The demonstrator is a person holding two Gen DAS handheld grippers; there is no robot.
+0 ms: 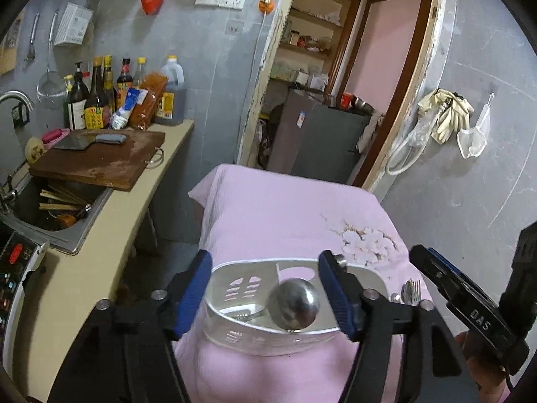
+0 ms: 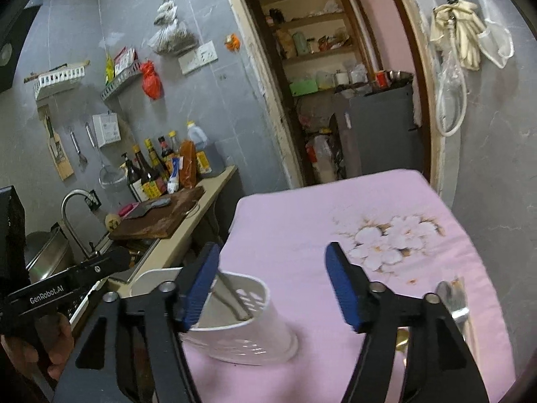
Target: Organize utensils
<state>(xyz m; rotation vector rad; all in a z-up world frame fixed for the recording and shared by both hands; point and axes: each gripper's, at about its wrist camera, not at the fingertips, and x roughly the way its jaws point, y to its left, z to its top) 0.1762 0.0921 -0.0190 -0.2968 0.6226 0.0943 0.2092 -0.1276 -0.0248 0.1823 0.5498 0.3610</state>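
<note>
Steel ladle [image 1: 296,304] in holder [image 1: 362,275] left view only, both tongs [image 1: 265,294] [image 2: 272,283] apart

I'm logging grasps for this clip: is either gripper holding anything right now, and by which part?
Nothing is held. The left gripper and the right gripper are both open; the ladle stands loose in the white holder.

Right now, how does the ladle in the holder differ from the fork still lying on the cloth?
The ladle stands inside the white holder, its round bowl up at the rim; the fork lies outside it on the pink cloth, beside another utensil. The ladle's bowl is big and domed; the fork's head is slim with tines. Both are shiny metal, and neither gripper holds either.
</note>
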